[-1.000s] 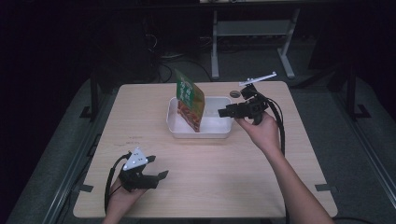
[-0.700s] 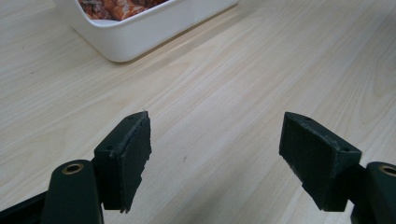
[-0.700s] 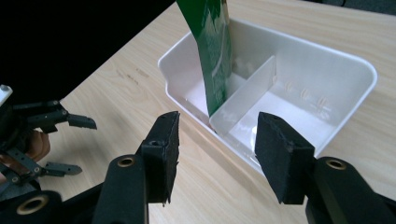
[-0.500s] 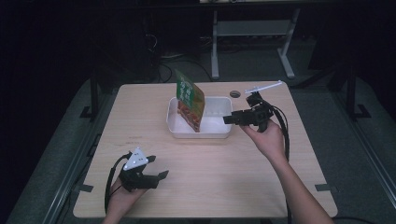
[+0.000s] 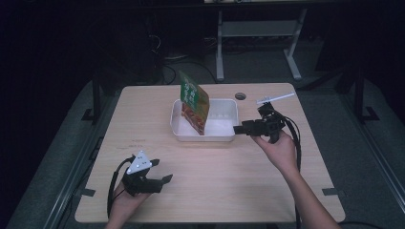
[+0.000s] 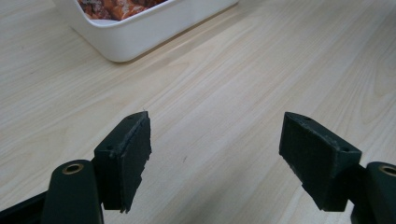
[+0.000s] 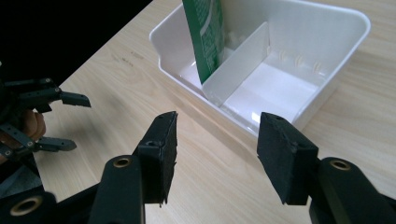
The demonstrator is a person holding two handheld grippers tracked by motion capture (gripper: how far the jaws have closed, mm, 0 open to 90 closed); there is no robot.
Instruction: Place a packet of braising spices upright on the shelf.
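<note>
A white tray [image 5: 224, 135] stands on the table [image 5: 215, 186], a little far of its middle. A divider [image 7: 238, 58] splits it into two compartments. In the left compartment a green and red packet [image 5: 194, 107] stands upright and leans on the divider; the right compartment holds nothing.

The right gripper [image 5: 237, 129] lies level just at the tray's right wall, with its tips toward it. Its jaws have just been opening and now stand released — nothing is between them, only the tray's near corner ahead of them in the right gripper view.

The left gripper [image 5: 167, 179] rests at the near left of the table, well apart from the tray. It is released too — bare wood shows between its pads [image 6: 133, 154].
</note>
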